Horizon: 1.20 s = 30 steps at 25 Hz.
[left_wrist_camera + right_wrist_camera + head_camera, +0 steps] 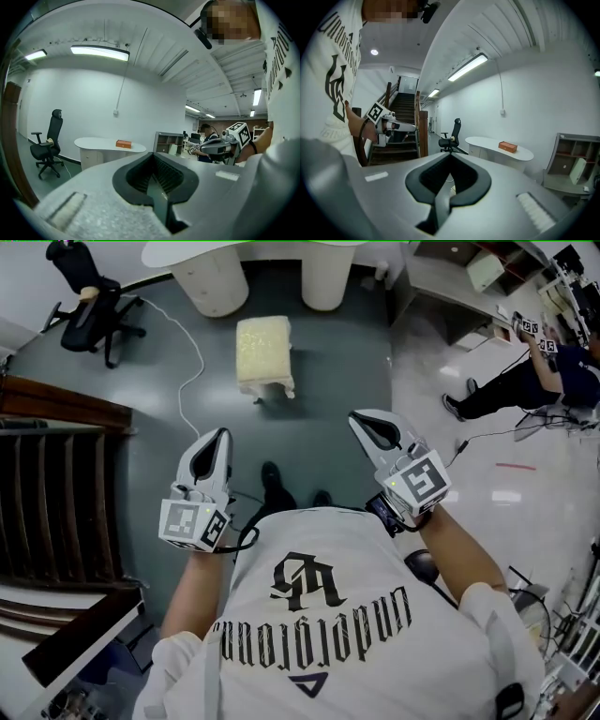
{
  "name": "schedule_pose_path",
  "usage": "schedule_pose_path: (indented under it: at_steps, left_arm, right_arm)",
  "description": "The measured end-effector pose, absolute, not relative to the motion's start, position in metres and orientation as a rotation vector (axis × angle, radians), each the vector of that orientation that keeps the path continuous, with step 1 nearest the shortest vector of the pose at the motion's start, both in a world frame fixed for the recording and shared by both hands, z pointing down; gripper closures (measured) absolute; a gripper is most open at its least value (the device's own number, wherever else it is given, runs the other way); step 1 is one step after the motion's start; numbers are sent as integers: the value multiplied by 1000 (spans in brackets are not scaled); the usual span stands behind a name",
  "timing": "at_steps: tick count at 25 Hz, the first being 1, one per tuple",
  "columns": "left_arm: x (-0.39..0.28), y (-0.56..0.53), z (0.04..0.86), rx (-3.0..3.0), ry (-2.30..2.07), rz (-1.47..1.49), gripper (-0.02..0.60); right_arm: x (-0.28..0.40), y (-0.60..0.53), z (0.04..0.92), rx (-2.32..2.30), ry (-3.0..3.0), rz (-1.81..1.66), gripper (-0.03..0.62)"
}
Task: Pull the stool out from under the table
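White cotton, our own shirt (319, 615) with its dark lettering, fills the near edge of the head view. Our dark shoes (272, 479) show just past its hem on the grey-green floor (328, 381). Our forearms reach forward from either side. The left gripper (221, 437) points ahead, its marker cube (194, 524) at the wrist. Its own view shows its jaws clenched together with nothing between them. The right gripper (358, 418) is about level with it and well apart from it, and its jaws are likewise pressed tight on nothing. Neither gripper touches anything. Dark wooden stairs (56, 493) run along our left side.

Beyond the two tips, roughly between them, we see the stool (263, 352). It has a cream, nubbly cushion on short pale legs and stands upright on open floor. It is clear of the white surface (187, 253) behind it, near the round pedestals (212, 282) but not under the top. A white cable (192, 371) snakes across the floor to the stool's left. The gripper views show a small orange box (123, 144) lying on the surface. Further left stands a black office chair (89, 310). At the far right another person (553, 371) sits with legs stretched out.
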<state>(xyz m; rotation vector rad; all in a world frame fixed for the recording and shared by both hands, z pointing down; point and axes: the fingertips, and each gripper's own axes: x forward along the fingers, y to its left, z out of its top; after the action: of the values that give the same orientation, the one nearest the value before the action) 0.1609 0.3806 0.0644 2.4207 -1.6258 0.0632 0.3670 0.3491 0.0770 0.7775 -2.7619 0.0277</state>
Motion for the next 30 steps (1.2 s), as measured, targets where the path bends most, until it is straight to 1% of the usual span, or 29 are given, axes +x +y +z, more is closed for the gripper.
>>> schedule_pose_path:
  at_steps: [5,13,18,30]
  left_arm:
    - [196,406,56,2431,-1615,62,574]
    - [230,428,52,2438,-1636,59,574]
    - [244,428,54,2456,-1625,81,574]
    - [240,426,53,2425,-1645,32,574]
  right_arm:
    - [397,383,78,801,-2768,39,592]
    - [434,411,79,818,-2794,39,592]
    - [436,413,71,826,-2817,84,592]
    - [432,412,68,806,-2839,80,592]
